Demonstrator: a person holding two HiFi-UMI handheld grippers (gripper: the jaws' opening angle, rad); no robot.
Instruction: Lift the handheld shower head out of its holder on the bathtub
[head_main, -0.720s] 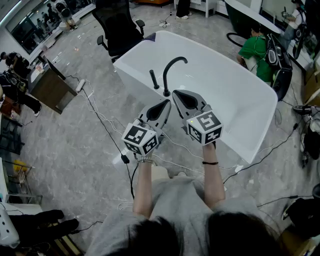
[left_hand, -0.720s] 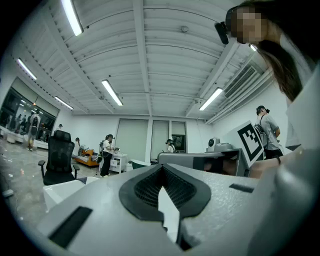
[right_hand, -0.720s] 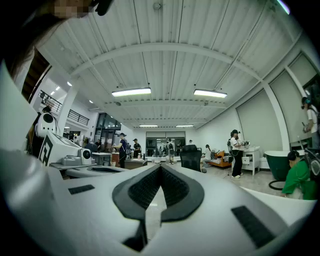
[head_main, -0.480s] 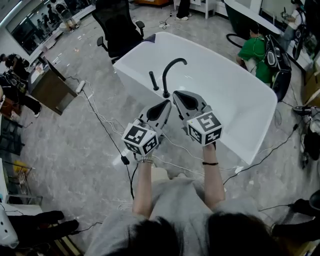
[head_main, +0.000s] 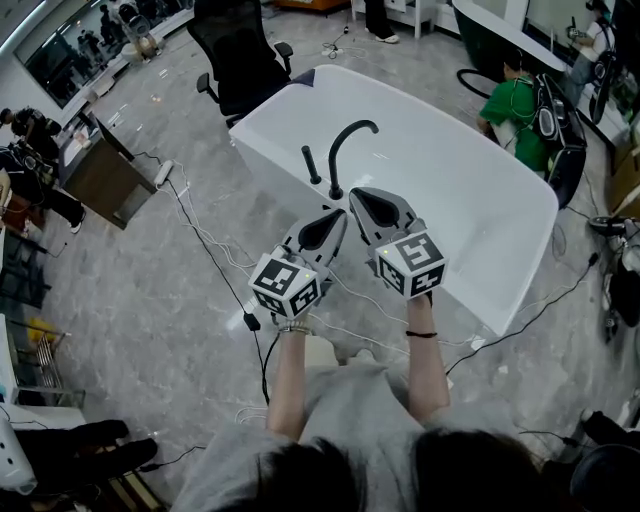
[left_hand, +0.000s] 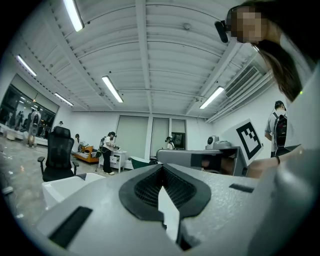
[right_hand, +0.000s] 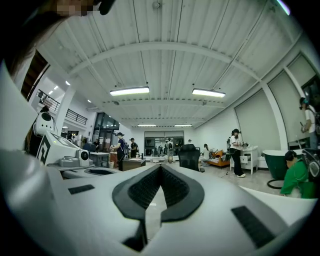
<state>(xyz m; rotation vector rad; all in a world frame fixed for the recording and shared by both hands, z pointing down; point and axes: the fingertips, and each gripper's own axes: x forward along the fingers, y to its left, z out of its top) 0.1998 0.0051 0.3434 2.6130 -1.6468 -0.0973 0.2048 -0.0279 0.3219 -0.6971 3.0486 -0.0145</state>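
The white bathtub (head_main: 460, 200) lies ahead of me in the head view. On its near rim stand a black curved faucet (head_main: 348, 140) and, just left of it, the black handheld shower head (head_main: 311, 165), upright in its holder. My left gripper (head_main: 338, 213) and right gripper (head_main: 357, 191) hover side by side just short of the faucet, level and apart from the shower head. Both are shut with nothing between the pads. The left gripper (left_hand: 162, 169) and the right gripper (right_hand: 160, 169) show only their own jaws closed at the tip; the shower head is hidden there.
A black office chair (head_main: 235, 50) stands beyond the tub's left end. A person in green (head_main: 515, 108) crouches at the far right. Cables (head_main: 205, 235) trail over the grey floor on my left, near a dark desk (head_main: 100, 178).
Almost nothing: the whole view has slid slightly down and right. Both grippers stay shut, side by side before the faucet.
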